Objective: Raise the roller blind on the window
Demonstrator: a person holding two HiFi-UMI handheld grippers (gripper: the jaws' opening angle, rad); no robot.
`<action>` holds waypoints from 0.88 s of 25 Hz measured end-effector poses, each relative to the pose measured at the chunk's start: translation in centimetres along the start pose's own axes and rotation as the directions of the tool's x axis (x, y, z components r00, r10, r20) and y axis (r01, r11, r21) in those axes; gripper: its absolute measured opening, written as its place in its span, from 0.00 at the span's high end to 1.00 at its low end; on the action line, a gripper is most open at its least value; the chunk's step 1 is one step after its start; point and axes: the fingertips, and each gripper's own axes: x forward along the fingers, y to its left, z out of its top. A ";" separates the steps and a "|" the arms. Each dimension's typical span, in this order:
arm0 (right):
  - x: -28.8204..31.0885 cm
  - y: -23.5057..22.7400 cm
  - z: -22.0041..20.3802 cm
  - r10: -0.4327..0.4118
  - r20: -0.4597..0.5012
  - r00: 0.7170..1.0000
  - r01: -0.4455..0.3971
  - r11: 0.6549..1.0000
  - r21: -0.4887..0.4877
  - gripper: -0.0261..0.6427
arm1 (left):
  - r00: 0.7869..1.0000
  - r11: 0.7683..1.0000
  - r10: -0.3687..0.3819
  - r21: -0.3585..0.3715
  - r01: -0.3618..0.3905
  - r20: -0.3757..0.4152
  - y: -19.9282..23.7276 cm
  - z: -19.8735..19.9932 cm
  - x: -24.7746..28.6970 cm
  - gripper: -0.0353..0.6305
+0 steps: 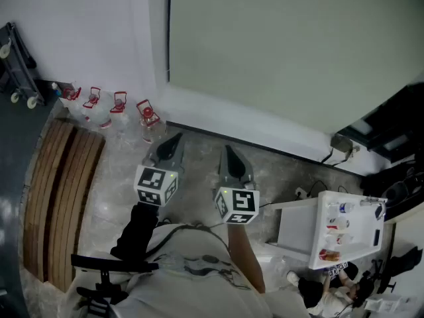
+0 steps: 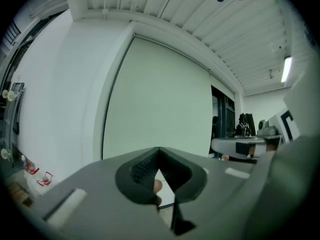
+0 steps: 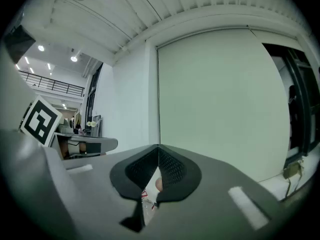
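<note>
Blind (image 1: 285, 52): the largest thing in view, a pale grey-green sheet, fully down over the window. It fills the upper right of the head view and the middle of both gripper views. Its lower edge meets a white ledge (image 1: 232, 114) just above the floor (image 1: 199, 161).

Wall (image 1: 86, 32): white, to the blind's left.

Slats (image 1: 59, 191): wooden, lying flat on the floor at far left, well apart from the blind.

Table (image 1: 344, 234): white, at lower right, with small items on top. Beyond it is a dark desk (image 1: 391, 128) close to the blind's right edge, and a small box (image 1: 341, 142) with a cable lies at the ledge's right end.

Trolley (image 1: 16, 58): dark frame on casters, in the top left corner.

Bottles (image 1: 119, 108): four clear ones with red caps, in a row at the wall's foot just left of the blind's lower corner.

Left gripper (image 1: 175, 140): held about level, with the tip pointing at the ledge near the bottles. Its jaws are closed together and hold nothing.

Right gripper (image 1: 229, 151): beside the left one and pointing at the ledge. Its jaws are likewise closed on nothing.

Both tips are well short of the blind, with only bare floor and the ledge between them. The bottles stand off to the left of that line, and the table and desk off to the right.
</note>
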 end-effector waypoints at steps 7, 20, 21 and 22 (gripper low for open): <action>0.7 0.3 -0.4 0.010 -0.003 1.000 -0.010 1.000 -0.007 0.96 | 1.000 1.000 0.007 0.006 -0.007 -0.006 0.7 -0.4 0.0 0.95; 2.8 3.3 -0.6 0.014 -0.025 1.000 -0.015 1.000 -0.027 0.96 | 0.999 0.998 0.038 0.055 -0.038 -0.012 3.7 -1.2 -1.2 0.95; 3.0 3.7 -0.9 0.014 -0.034 0.999 -0.015 1.000 -0.024 0.96 | 0.999 0.997 0.048 0.066 -0.047 -0.015 4.1 -1.2 -1.5 0.95; 3.2 4.2 -1.2 0.013 -0.043 0.999 -0.014 1.000 -0.020 0.96 | 0.998 0.995 0.059 0.082 -0.057 -0.018 4.6 -1.3 -1.8 0.95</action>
